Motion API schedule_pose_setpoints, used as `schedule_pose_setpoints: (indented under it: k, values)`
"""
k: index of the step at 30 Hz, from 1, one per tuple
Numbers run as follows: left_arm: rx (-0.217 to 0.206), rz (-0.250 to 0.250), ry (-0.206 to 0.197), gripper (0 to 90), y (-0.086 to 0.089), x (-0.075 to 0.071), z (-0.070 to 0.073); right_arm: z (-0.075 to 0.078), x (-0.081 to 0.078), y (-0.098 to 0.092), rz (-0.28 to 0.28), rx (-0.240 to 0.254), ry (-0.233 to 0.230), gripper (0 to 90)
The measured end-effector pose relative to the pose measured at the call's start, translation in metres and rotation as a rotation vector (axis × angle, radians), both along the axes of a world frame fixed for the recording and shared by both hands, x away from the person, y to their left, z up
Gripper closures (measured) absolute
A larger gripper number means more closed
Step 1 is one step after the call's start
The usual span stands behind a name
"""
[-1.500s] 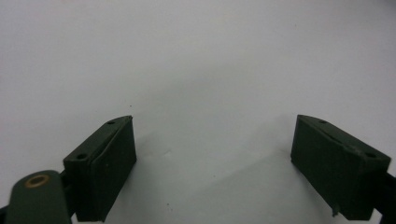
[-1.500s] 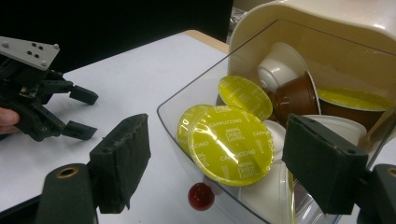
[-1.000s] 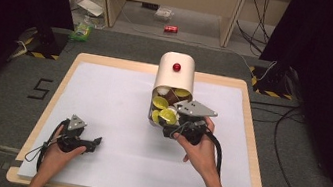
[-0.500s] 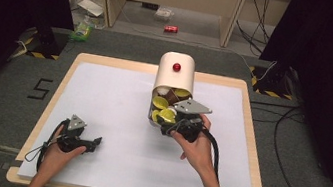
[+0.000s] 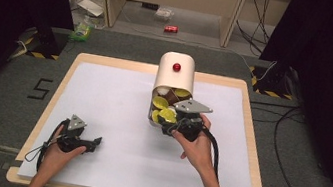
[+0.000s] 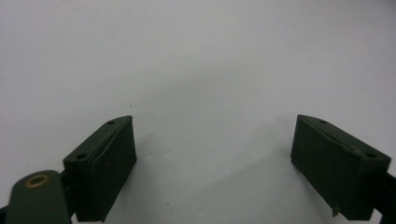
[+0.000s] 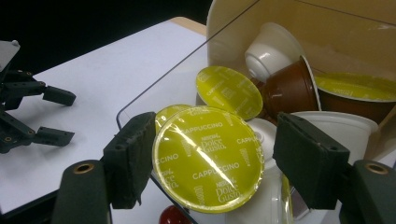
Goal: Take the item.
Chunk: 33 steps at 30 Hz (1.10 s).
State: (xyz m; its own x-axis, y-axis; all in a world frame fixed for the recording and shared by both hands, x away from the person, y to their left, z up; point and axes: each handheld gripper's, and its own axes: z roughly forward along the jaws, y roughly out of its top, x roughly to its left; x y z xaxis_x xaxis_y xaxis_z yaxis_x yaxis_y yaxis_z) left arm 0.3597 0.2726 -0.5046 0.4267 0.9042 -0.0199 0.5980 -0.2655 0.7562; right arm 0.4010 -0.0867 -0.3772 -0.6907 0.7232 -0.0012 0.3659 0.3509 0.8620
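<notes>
While the left hand-held gripper [image 5: 96, 141] rests at about seven o'clock on the white surface [image 5: 113, 100], its jaws stand wide apart with nothing between them; the left gripper view shows bare white sheet between the two black pads [image 6: 108, 163].

At the centre of the surface, a cream container [image 5: 175, 74] with a red knob [image 5: 176, 67] lies on its side, mouth facing six o'clock, with coffee capsules spilling from it. The right hand-held gripper [image 5: 169, 124] sits at that mouth, just at four o'clock from the centre of the surface, and its jaws have just been closing. In the right gripper view a capsule with a yellow-green Cappuccino lid [image 7: 208, 158] stands between the two jaws, lid facing the camera; the left pad overlaps the lid's rim, while a gap shows beside the right pad, so a firm grip cannot be confirmed. Behind it, toward twelve and one o'clock, lie another yellow-lidded capsule [image 7: 229, 91], a brown capsule [image 7: 289, 88] and a white capsule [image 7: 268, 51].
</notes>
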Motion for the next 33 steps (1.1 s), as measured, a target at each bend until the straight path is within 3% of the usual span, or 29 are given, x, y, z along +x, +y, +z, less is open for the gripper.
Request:
schedule_pose_setpoints:
  k: [16, 33]
  values:
    - [0.000, 0.000, 0.000, 13.3, 0.0000, 0.0000, 0.0000, -0.0031, 0.0031, 0.0004, 0.007, 0.024, 0.026, 38.0]
    - [0.000, 0.000, 0.000, 13.3, 0.0001, 0.0000, 0.0000, 0.0026, 0.0020, -0.0056, -0.002, 0.051, 0.008, 38.2]
